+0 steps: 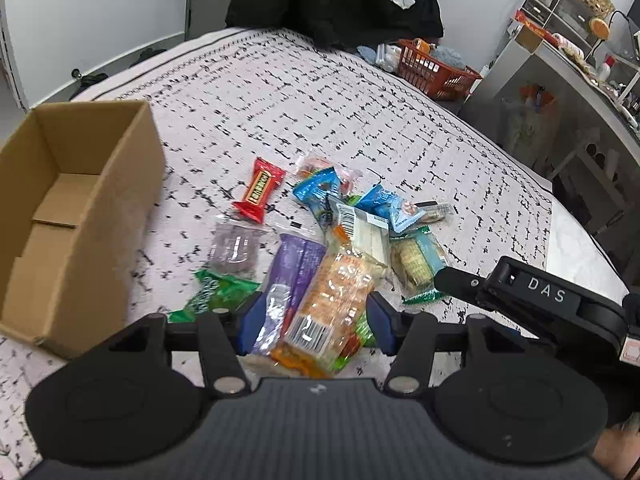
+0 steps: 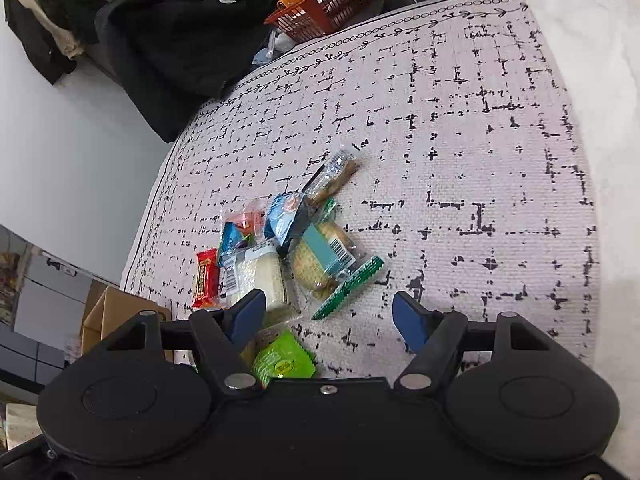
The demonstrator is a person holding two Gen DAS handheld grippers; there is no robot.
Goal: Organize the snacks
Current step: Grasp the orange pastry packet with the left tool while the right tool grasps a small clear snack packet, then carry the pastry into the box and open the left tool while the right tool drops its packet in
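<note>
Left hand-held gripper (image 1: 312, 322) frame hides the orange packet's (image 1: 332, 300) near end.

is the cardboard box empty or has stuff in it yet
Empty, as far as it shows. The left wrist view looks into the open cardboard box and shows only its bare bottom flaps; the snacks still lie on the bedspread.

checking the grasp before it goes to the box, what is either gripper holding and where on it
The left gripper brackets the orange snack packet and purple packet near their lower ends; firm grip unclear. The right gripper is open, empty.
</note>
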